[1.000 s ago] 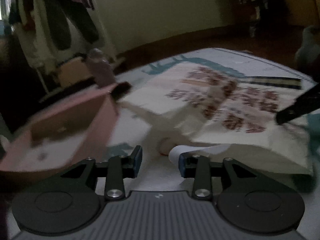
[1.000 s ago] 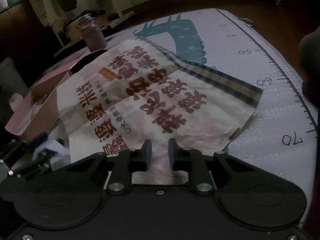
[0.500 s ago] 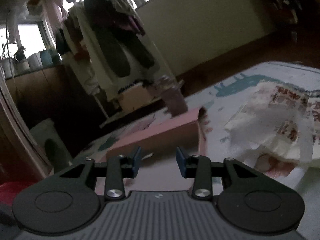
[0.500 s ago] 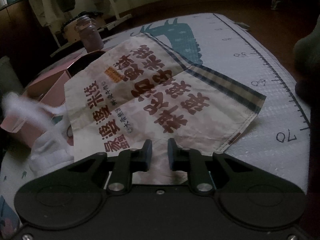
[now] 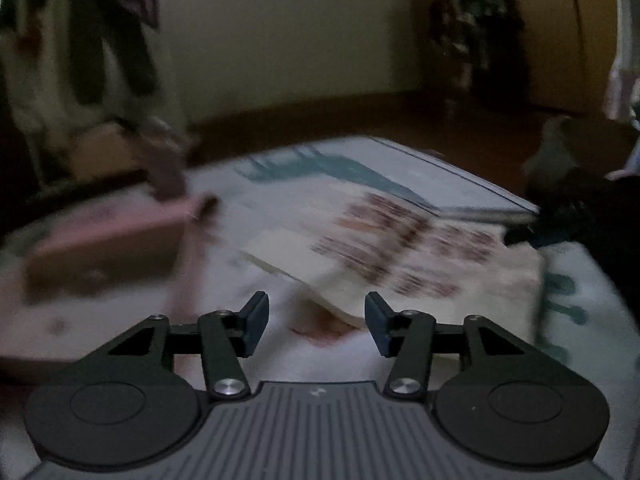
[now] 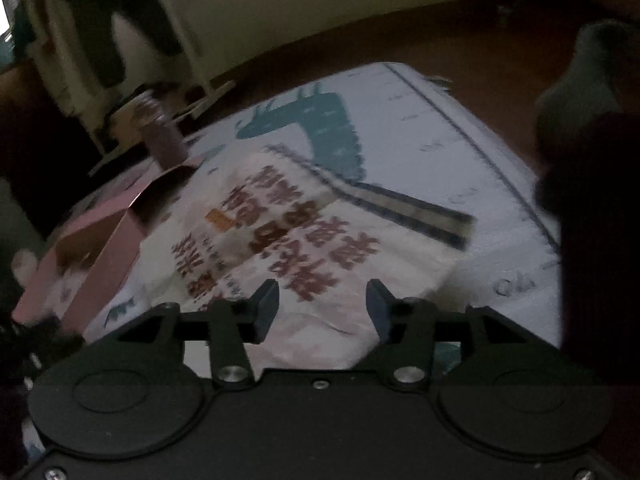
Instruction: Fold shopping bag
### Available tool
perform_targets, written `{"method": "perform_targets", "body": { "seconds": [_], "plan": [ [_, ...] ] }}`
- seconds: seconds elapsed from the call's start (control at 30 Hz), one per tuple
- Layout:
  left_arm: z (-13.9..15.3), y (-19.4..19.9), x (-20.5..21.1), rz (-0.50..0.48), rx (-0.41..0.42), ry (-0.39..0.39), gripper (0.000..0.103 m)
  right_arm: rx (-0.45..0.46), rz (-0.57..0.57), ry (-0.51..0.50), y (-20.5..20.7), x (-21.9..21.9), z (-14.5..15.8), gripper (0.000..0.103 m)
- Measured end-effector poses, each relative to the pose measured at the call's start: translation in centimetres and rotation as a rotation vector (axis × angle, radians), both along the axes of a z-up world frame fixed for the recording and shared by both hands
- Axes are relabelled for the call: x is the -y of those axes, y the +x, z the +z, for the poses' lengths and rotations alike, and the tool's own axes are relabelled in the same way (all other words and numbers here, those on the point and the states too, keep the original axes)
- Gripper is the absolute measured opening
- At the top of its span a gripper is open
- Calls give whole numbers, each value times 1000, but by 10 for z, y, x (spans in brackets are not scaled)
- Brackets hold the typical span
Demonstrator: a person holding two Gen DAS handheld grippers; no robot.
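A printed bag (image 6: 304, 248) lies flat on a play mat (image 6: 420, 128), just ahead of the right claw (image 6: 322, 304), which is the nearer of the two; its long axis appears to run from near right to far left. The left claw (image 5: 316, 320) hangs at the bag's near left edge (image 5: 400, 256). Both claws gape wide and hold nothing. A pink box (image 6: 100, 248) sits left in a dim room.

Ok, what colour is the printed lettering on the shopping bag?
Dark red on a cream shopping bag, with one small orange mark; clearest in the right wrist view.
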State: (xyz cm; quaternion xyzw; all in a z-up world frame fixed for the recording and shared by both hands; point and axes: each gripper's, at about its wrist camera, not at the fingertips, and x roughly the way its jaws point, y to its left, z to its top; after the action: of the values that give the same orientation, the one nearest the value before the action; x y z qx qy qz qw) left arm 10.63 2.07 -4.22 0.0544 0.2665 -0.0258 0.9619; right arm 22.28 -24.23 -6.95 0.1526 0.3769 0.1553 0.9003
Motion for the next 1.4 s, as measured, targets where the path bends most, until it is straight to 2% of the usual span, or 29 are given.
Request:
{"method": "perform_targets", "body": {
  "seconds": [0.3,0.5,0.6,0.63,0.67,0.7,0.73,0.83,0.93,1.0,1.13,1.2,1.23,1.33,1.4],
  "plan": [
    [-10,24,5,-106,-4,-160,52,-122,-53,125,-1,2,-15,52],
    [-34,61,11,-171,-81,-134,52,-179,-72,230,9,-2,-32,52],
    [-46,80,7,-158,-152,-146,52,-160,-82,263,4,-3,-41,52],
    [-47,81,9,-171,-164,-139,55,-157,-72,277,5,-3,-42,52],
    [-49,81,11,-184,-176,-133,62,-155,-65,289,5,-2,-40,46],
    [-50,82,14,-197,-188,-126,63,-152,-61,297,3,0,-37,25],
    [-52,82,16,-210,-200,-119,64,-150,-58,305,2,3,-35,13],
    [-52,79,26,-262,-237,-123,64,-141,-47,329,-3,10,-26,6],
    [-50,67,41,-323,-285,-161,65,-133,-35,353,-8,17,-18,5],
    [-47,58,52,-363,-308,-139,65,-128,-28,369,-12,22,-12,5],
    [-36,47,58,-468,-411,-247,65,-114,-18,394,-20,32,-1,5],
    [-24,38,56,-514,-420,-270,65,-106,-15,395,-21,32,2,5],
    [-15,32,52,-517,-398,-278,65,-103,-12,396,-21,31,3,5],
    [6,22,29,-416,-261,-287,65,-94,-3,402,-21,29,5,5],
    [7,21,18,-346,-200,-269,65,-88,3,405,-21,27,6,5]
  ]
}}
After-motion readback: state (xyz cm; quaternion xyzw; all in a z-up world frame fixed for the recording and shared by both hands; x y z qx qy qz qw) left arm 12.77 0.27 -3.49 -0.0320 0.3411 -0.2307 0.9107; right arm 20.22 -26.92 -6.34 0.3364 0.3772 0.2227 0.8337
